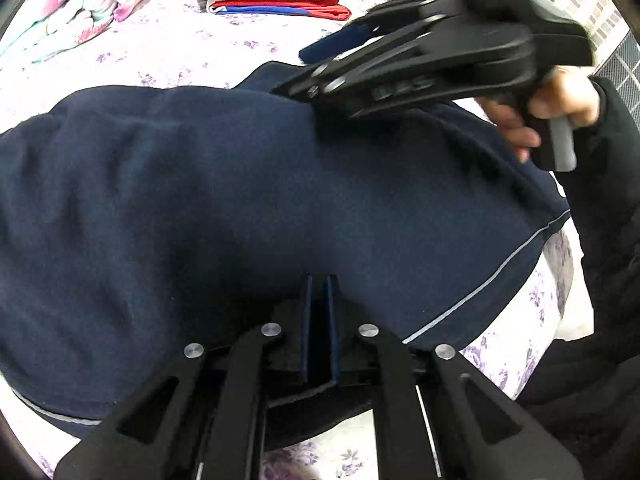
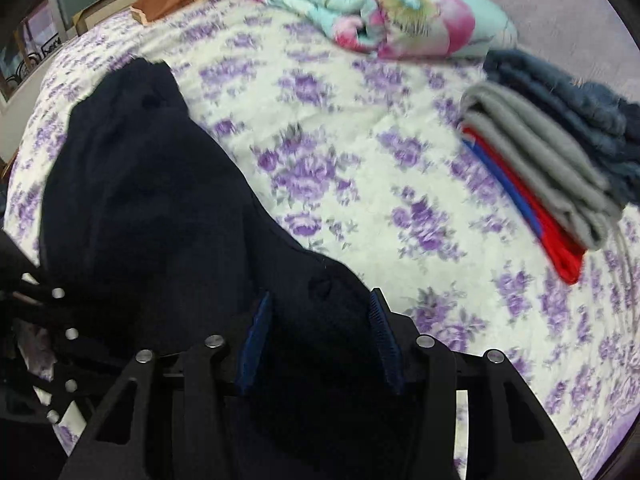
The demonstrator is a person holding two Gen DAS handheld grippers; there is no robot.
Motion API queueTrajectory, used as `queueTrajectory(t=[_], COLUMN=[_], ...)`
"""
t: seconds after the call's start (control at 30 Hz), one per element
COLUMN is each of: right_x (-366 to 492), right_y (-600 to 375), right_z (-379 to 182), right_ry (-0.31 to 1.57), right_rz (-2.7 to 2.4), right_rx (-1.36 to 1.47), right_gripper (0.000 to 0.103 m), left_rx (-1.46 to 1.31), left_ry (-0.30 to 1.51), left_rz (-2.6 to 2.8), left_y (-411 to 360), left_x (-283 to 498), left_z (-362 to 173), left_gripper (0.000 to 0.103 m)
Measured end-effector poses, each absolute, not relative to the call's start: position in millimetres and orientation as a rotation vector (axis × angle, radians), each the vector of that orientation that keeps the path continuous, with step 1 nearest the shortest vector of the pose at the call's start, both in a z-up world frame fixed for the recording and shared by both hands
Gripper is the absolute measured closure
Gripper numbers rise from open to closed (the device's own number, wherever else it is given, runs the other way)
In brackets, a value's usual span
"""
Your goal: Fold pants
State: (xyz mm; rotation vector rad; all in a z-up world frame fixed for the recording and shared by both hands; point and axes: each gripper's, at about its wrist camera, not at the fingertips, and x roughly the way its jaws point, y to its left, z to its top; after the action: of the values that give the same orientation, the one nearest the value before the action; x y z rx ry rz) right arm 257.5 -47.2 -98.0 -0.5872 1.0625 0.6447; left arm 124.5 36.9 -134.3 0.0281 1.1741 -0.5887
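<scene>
The navy pants [image 1: 240,200] lie bunched near the bed's [image 2: 360,152] front edge, on the purple-flowered cover. The left hand-held gripper [image 1: 319,300] has its blue pads drawn narrow, pinching a fold of the pants. The right hand-held gripper [image 2: 320,336] stands wide, with dark cloth bulging between its fingers (whether they press it I cannot tell). A stack of folded clothes [image 2: 560,152] and a floral quilt [image 2: 380,16] sit toward the far edge.

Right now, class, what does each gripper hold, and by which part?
The left gripper pinches the pants at a near edge; the right gripper is open around a bunched fold.
</scene>
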Motion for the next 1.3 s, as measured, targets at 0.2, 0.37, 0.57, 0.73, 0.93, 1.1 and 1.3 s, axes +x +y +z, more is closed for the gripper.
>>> queueTrajectory(t=[0.2, 0.37, 0.57, 0.73, 0.93, 1.1, 1.3], right_x=[266, 296, 295, 260, 163, 97, 91], right_y=[-58, -59, -68, -107, -160, -140, -104], right_z=[-90, -121, -112, -51, -44, -76, -118], right_ry=[1.029, 1.143, 1.169, 1.012, 1.036, 1.043, 1.192], right_rz=[0.524, 0.53, 0.545, 0.476, 0.415, 0.462, 0.463], right_rx=[-0.419, -0.338, -0.267, -0.172, -0.048, -0.011, -0.011], right_gripper=[0.094, 0.092, 0.081, 0.054, 0.051, 0.089, 0.09], left_rx=[0.058, 0.017, -0.023, -0.046, -0.108, -0.088, -0.088], left_ry=[1.167, 1.197, 1.204, 1.148, 1.206, 1.293, 1.273], left_rz=[-0.564, -0.559, -0.582, -0.61, -0.552, -0.522, -0.542], left_y=[33, 34, 52, 63, 39, -5, 4], left_x=[118, 123, 123, 136, 215, 254, 259], left_z=[-130, -139, -138, -98, -97, -147, -151], left_gripper=[0.097, 0.096, 0.095, 0.095, 0.087, 0.09, 0.096])
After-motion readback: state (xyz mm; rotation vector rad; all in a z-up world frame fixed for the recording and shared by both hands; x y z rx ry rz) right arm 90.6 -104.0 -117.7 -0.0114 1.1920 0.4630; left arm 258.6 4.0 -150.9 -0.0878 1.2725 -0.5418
